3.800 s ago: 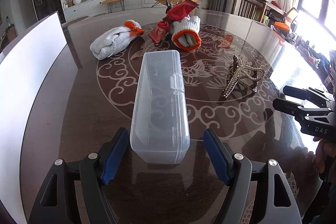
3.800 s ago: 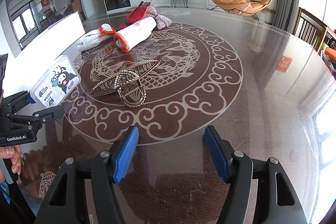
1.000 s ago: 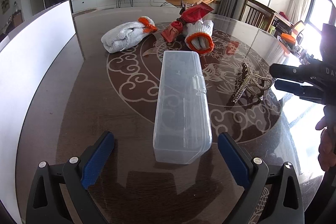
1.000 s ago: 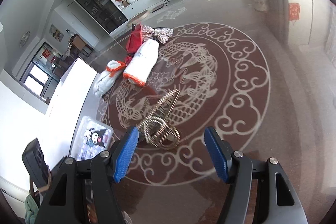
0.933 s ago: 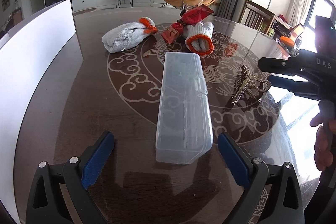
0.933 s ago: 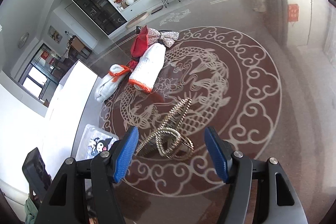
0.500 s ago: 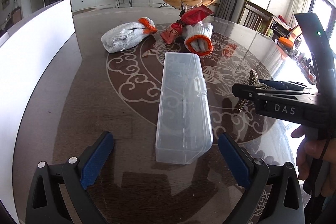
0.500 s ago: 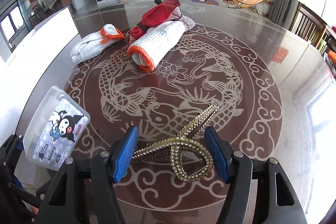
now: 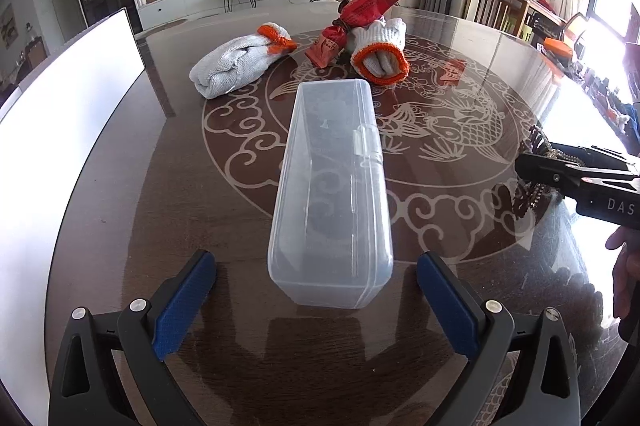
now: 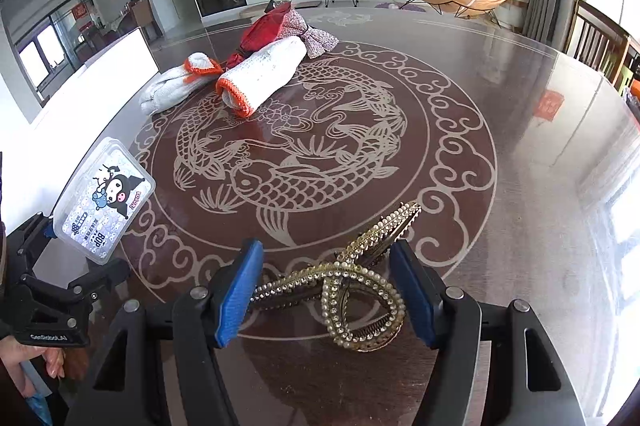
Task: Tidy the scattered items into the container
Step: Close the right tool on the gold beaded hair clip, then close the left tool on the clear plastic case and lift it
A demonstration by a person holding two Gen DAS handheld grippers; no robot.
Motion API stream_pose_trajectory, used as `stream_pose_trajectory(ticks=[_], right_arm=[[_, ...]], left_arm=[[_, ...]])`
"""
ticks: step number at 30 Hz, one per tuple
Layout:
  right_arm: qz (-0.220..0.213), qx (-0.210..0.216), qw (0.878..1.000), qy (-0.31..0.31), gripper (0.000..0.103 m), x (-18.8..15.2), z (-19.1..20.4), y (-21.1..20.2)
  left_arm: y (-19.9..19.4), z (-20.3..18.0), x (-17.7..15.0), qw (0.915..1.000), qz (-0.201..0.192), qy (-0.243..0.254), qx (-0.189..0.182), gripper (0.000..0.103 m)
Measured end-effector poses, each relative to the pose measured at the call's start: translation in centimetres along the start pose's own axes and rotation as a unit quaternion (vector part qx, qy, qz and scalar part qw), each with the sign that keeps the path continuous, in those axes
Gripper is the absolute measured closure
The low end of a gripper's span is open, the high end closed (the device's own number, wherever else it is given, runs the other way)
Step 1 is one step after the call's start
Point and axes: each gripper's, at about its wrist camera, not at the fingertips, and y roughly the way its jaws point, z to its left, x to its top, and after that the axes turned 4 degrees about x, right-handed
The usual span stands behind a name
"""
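Observation:
A clear plastic lidded box (image 9: 334,182) lies lengthwise on the dark table, its near end between the blue pads of my open left gripper (image 9: 316,296). The box (image 10: 105,200) also shows at the left of the right wrist view, with a cartoon sticker. My right gripper (image 10: 326,288) is open, its blue pads on either side of a gold pearl-studded hair claw (image 10: 344,286) that lies on the table. The claw (image 9: 534,162) is partly hidden behind the right gripper in the left wrist view. Two rolled white gloves with orange cuffs (image 9: 236,64) (image 9: 380,48) and a red snack packet (image 9: 360,16) lie farther back.
A sparkly pink bow (image 10: 312,36) lies behind the gloves. A white board (image 9: 64,98) stands along the table's left edge. The round table (image 10: 500,154) has a fish and cloud pattern. Chairs stand beyond the far right edge.
My right gripper has come down and forward until the hair claw sits between its open pads. My left gripper has stayed at the near end of the box.

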Motion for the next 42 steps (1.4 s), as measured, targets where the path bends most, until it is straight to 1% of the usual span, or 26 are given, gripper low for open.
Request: stream_pose_trajectory(ticks=[6,12,18,36,42], right_arm=[[-0.010,0.010,1.000,-0.012,0.036,-0.4,-0.2,-0.3],[-0.025,-0.015,0.999,-0.015,0.035,-0.6,0.4,-0.2],[-0.022,-0.023,0.999,-0.018,0.034,-0.7,0.6,-0.1],[-0.022,-0.021,0.999,-0.017,0.034,-0.6,0.5,0.0],[-0.018,-0.031,0.999,-0.027,0.033,-0.6,0.9,0.3]], left_arm=[[0.0,0.1,0.0,1.0000,0.000,0.000,-0.001,0.000],[0.0,0.1,0.0,1.0000,0.000,0.000,-0.001,0.000],[0.0,0.1,0.0,1.0000,0.002,0.000,-0.002,0.000],[-0.1,0.1,-0.1,1.0000,0.002,0.002,-0.005,0.000],[-0.2,0.0,-0.5,1.0000,-0.002,-0.007,0.002,0.000]])
